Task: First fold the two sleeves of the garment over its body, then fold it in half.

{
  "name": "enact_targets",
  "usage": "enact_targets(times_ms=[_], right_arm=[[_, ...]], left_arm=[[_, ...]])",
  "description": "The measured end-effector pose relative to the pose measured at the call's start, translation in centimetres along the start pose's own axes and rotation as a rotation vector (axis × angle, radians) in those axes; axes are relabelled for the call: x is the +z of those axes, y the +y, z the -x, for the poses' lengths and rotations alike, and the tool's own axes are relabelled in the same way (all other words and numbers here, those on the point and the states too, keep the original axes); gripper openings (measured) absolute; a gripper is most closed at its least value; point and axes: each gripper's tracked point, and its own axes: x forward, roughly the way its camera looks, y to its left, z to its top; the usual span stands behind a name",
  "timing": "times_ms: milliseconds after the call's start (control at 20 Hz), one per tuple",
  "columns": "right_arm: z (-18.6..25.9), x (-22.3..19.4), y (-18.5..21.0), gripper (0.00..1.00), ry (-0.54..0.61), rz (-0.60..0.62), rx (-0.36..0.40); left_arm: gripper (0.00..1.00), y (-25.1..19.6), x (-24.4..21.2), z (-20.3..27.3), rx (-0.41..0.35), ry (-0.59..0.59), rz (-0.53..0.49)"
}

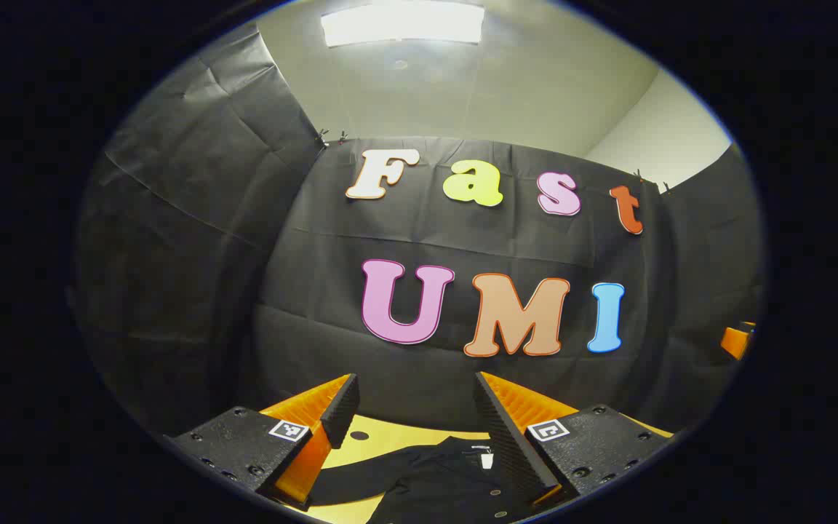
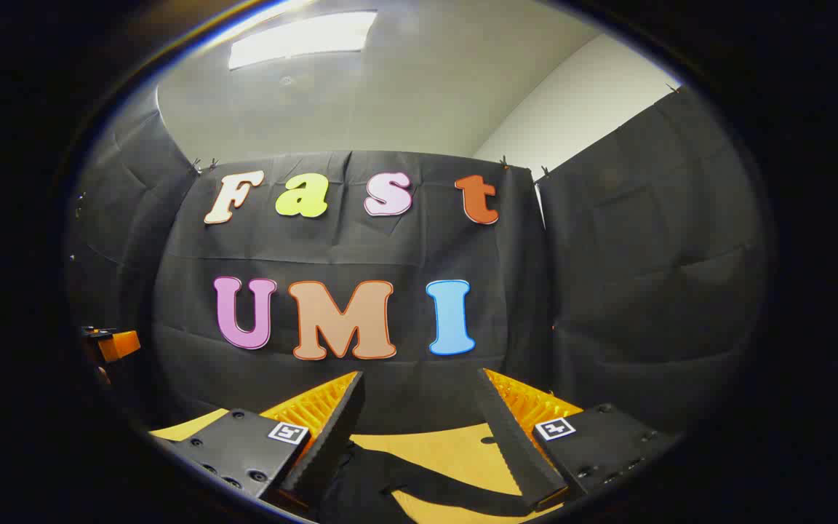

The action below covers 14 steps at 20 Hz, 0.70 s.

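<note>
Garment [image 1: 426, 480], one only, dark and short-sleeved, lies spread flat on the yellow counter [image 1: 382, 440] low in the left gripper view, its collar toward the booth wall with a small white tag [image 1: 487, 460] at the neck. One sleeve [image 1: 350, 484] stretches out to the left in that view, lying on the counter surface. The left hand-held gripper [image 1: 415, 407] hangs above the garment with its two fingers well apart and nothing between them; neither finger touches the cloth. In the right gripper view the same garment [image 2: 361, 487] shows at the bottom, and one sleeve [image 2: 448, 495] runs out across the counter [image 2: 455, 447] to the right as a long dark strip. The right hand-held gripper [image 2: 419, 411] is likewise spread wide, empty, held above the garment's edge. Each gripper carries two square black-and-white markers, one on each finger block. Far off at the right edge of the left gripper view a bit of the right gripper's body is visible, and the left gripper's body appears at the left edge of the right gripper view. One ceiling light [image 1: 403, 23] glows overhead. Both sleeves lie unfolded.
</note>
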Motion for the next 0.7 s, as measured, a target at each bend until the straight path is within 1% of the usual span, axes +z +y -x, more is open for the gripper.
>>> enact_targets(times_ms=[50,100,350,400,450,500,550,700], right_arm=[[0.0,-0.1,0.1,0.99,0.005,-0.004,0.003],[-0.1,-0.1,0.3,0.97,0.008,-0.008,0.006],[-0.5,-0.5,0.4,0.97,0.030,0.004,0.014],[-0.5,-0.4,0.4,0.99,0.031,0.000,0.015],[-0.6,-0.3,0.3,0.97,0.031,-0.007,0.016],[-0.7,-0.4,0.1,0.97,0.032,-0.013,0.014],[-0.8,-0.5,-0.2,0.99,0.036,-0.018,0.007],[-0.7,-0.9,-1.1,0.99,0.050,-0.023,-0.014]], left_arm=[[0.92,0.2,0.0,-0.1,0.003,0.002,-0.005],[0.92,0.2,-0.1,-0.1,0.005,0.003,-0.007],[0.93,1.0,-0.5,0.1,0.020,0.013,-0.004],[0.93,1.3,-0.4,0.0,0.029,0.011,-0.004],[0.93,1.6,-0.3,-0.1,0.037,0.010,-0.004],[0.93,1.8,-0.5,0.0,0.042,0.011,-0.005],[0.92,1.9,-0.5,0.1,0.047,0.013,-0.008],[0.92,2.0,-0.5,0.5,0.048,0.018,-0.018]])
